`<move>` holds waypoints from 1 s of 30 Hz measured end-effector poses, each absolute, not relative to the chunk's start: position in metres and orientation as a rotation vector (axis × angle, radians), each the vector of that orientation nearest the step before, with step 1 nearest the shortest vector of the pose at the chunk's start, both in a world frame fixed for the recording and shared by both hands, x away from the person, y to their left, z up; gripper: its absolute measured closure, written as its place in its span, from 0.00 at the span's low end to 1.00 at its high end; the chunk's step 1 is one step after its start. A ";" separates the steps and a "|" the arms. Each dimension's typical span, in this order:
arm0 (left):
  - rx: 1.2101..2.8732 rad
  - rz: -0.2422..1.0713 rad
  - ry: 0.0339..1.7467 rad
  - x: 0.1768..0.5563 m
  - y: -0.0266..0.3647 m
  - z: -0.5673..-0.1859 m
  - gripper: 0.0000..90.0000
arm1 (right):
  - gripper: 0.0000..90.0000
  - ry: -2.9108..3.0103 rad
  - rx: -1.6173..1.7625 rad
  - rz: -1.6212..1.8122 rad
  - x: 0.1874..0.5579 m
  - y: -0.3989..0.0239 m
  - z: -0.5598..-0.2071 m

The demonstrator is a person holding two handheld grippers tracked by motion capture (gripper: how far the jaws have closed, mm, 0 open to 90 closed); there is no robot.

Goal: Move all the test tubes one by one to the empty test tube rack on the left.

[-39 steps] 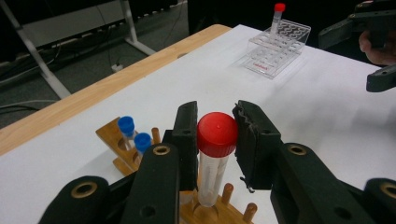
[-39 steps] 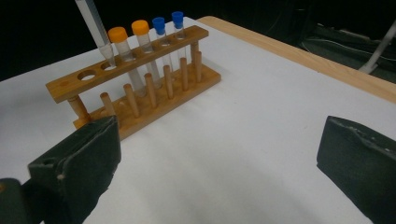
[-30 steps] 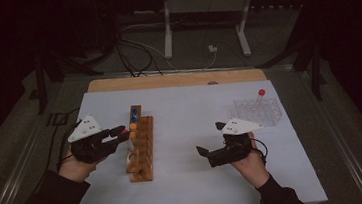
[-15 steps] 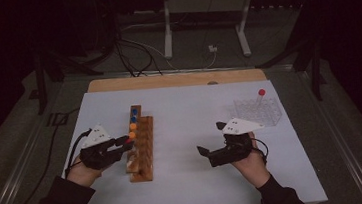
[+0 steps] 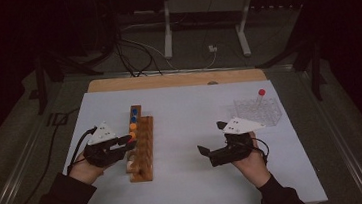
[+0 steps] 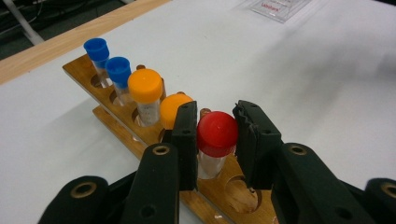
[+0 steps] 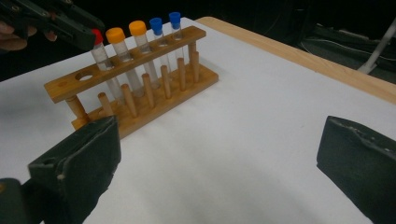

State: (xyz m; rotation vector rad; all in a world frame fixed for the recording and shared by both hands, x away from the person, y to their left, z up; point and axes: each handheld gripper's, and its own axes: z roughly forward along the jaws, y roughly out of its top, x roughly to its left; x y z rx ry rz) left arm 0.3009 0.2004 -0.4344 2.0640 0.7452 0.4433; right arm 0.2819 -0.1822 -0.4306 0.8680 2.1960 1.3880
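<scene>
A wooden tube rack point(image 5: 141, 148) stands left of the table's middle. It holds two blue-capped tubes point(image 6: 108, 63), two orange-capped tubes point(image 6: 145, 88) and a red-capped tube point(image 6: 216, 135) in a row. My left gripper point(image 6: 216, 140) is shut on the red-capped tube just under its cap, and the tube stands upright in its hole. In the high view the left gripper point(image 5: 127, 141) sits at the rack's left side. My right gripper point(image 5: 204, 152) rests low over the white sheet, right of the rack, open with nothing between its pads point(image 7: 81, 154).
A clear plastic rack point(image 5: 257, 110) with one red-capped tube point(image 5: 261, 93) stands at the back right. One rack hole point(image 7: 85, 77) nearest the person is empty. A wooden table edge point(image 5: 177, 80) runs along the back, and cables lie on the floor beyond.
My left gripper has sunk a little beside the rack with the red-capped tube in it. The right gripper has not moved.
</scene>
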 end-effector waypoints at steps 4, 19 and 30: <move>2.051 0.427 0.742 0.299 0.203 -0.435 0.77 | 0.00 2.178 0.865 1.393 0.282 -0.184 -0.428; 1.927 0.385 0.684 0.275 0.215 -0.436 0.07 | 0.00 2.006 0.924 1.401 0.294 -0.231 -0.409; 1.883 0.386 0.667 0.274 0.227 -0.439 0.02 | 0.00 1.843 1.132 1.286 0.334 -0.301 -0.421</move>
